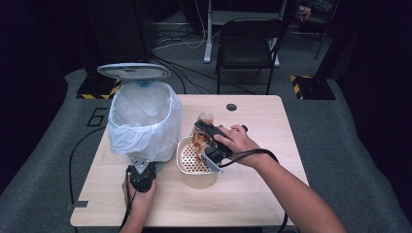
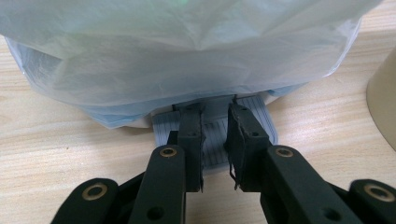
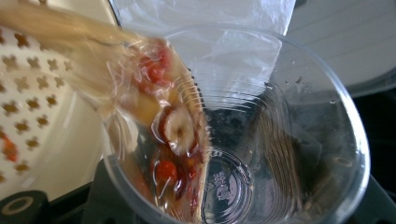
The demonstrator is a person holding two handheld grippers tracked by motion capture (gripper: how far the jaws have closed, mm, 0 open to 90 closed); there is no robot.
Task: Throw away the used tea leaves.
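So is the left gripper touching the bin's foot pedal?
Touching. In the left gripper view, the left gripper rests its jaws, close together, on the ribbed foot pedal under the bag-lined bin.

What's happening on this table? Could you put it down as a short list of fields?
Work in hand: pouring a drink through a strainer
Right gripper: shut on a clear plastic cup, tilted over
Cup contents: brownish liquid with red berries, running out
Strainer: perforated, sits on a beige pot
Left gripper: jaws on the pedal of the bin
Bin: white liner, lid raised
Surface: wooden table
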